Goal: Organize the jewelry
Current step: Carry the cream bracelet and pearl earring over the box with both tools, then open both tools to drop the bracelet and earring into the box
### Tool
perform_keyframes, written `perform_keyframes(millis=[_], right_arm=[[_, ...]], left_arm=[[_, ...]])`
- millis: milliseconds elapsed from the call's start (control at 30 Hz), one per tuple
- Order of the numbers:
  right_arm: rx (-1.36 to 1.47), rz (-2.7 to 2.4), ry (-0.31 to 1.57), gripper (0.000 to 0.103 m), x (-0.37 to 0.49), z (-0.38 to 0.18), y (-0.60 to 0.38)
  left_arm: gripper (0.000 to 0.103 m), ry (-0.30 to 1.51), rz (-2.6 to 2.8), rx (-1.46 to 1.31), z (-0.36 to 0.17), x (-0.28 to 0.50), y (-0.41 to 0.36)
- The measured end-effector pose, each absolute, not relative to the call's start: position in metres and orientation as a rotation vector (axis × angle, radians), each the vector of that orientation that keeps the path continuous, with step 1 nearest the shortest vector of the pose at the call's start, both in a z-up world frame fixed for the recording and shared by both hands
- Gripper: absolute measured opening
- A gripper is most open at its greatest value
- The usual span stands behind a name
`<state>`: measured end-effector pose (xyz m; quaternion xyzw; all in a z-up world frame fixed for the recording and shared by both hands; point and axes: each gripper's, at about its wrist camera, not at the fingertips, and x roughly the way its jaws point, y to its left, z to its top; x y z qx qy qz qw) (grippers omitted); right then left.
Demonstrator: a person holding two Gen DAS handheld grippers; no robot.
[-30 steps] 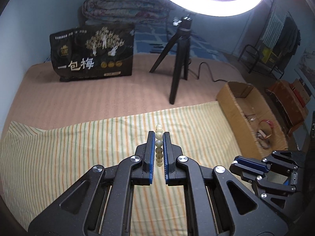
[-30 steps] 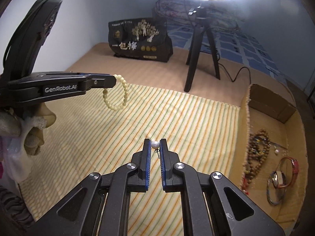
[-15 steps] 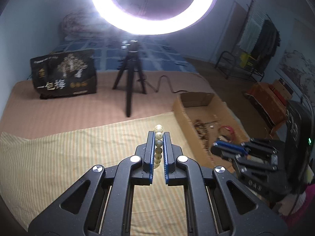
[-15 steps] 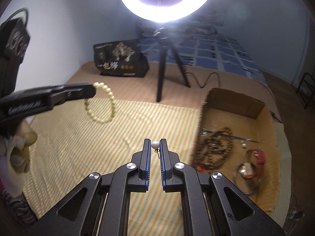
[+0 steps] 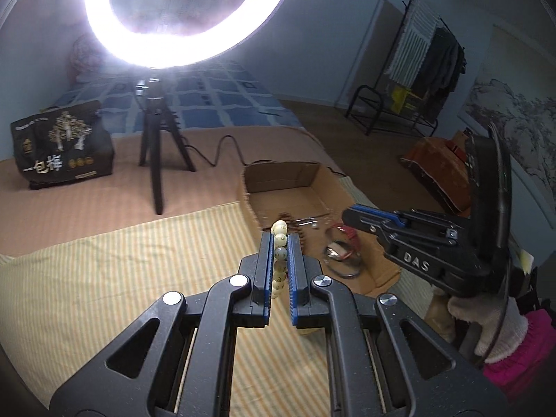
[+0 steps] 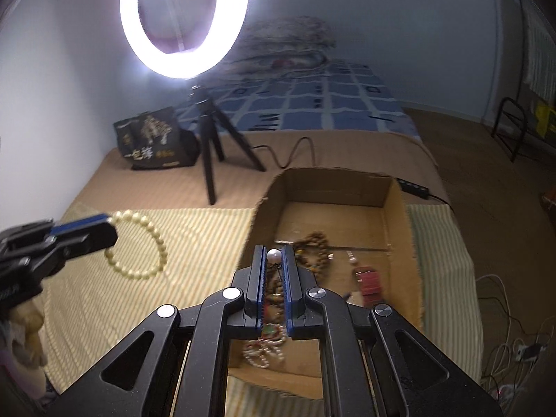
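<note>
My left gripper is shut on a cream bead bracelet, held edge-on between the blue pads; in the right wrist view the bracelet hangs as a loop from that gripper above the striped cloth. My right gripper is shut on a pearl earring, its white bead at the fingertips, above the near left part of the open cardboard box. In the left wrist view the right gripper hovers over the box. Brown bead strings, a red watch and other jewelry lie inside.
A ring light on a black tripod stands behind the cloth, its cable trailing right. A black printed bag sits at the back left. A gloved hand with a pink sleeve holds the right gripper. Cables lie on the floor.
Both grippers have swung right and risen, from above the striped cloth toward the cardboard box. The right one now hangs over the box. Each keeps its piece.
</note>
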<state>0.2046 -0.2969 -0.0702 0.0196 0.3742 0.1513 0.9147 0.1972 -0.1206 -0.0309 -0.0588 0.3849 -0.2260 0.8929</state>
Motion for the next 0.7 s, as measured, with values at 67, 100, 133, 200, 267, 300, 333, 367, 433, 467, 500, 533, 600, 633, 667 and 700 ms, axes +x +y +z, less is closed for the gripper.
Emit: perform_keyframes(millis=[67,100,133,200,267,300,333,367,433,467,500,533,600,633,667,700], right_arm=[[0.052,0.304,0.771,0.007,0.208,-0.07,-0.304],[0.054,0.302,0.771,0.007,0.209,-0.069,-0.306],[0.057,0.3,0.772,0.007,0.212,-0.069,-0.309],[0.06,0.293,0.773,0.007,0.214,-0.069,-0.314],[0.073,0.287,0.778,0.007,0.219,-0.071,-0.319],[0.081,0.284,0.78,0.007,0.221,-0.071,-0.32],[0.089,0.283,0.783,0.007,0.223,-0.072,-0.322],[0.095,0.283,0.786,0.007,0.226,-0.072,-0.323],[0.095,0.28,0.789,0.007,0.229,-0.073,-0.324],[0.095,0.279,0.79,0.007,0.229,-0.072,-0.324],[0.096,0.278,0.793,0.007,0.231,-0.073,-0.324],[0.098,0.277,0.795,0.007,0.233,-0.073,-0.325],[0.1,0.275,0.799,0.007,0.236,-0.075,-0.325],[0.101,0.273,0.803,0.007,0.238,-0.076,-0.326],[0.101,0.271,0.805,0.007,0.239,-0.077,-0.326],[0.103,0.269,0.809,0.007,0.241,-0.078,-0.327]], left_arm=[[0.006,0.799,-0.477,-0.111,-0.033,0.197,-0.129],[0.006,0.801,-0.482,-0.106,-0.035,0.197,-0.133],[0.006,0.807,-0.488,-0.101,-0.037,0.198,-0.138],[0.006,0.814,-0.494,-0.094,-0.041,0.199,-0.145],[0.005,0.819,-0.498,-0.088,-0.044,0.201,-0.151],[0.006,0.821,-0.499,-0.087,-0.045,0.201,-0.153],[0.006,0.823,-0.501,-0.086,-0.047,0.202,-0.155],[0.006,0.826,-0.503,-0.082,-0.048,0.203,-0.158],[0.005,0.83,-0.508,-0.077,-0.051,0.205,-0.163],[0.005,0.833,-0.51,-0.077,-0.052,0.206,-0.165],[0.006,0.836,-0.513,-0.076,-0.055,0.207,-0.167],[0.006,0.839,-0.516,-0.074,-0.057,0.208,-0.17],[0.005,0.844,-0.52,-0.069,-0.06,0.208,-0.174],[0.005,0.847,-0.523,-0.069,-0.062,0.209,-0.176],[0.005,0.85,-0.525,-0.067,-0.063,0.209,-0.179],[0.005,0.851,-0.525,-0.063,-0.065,0.21,-0.181]])
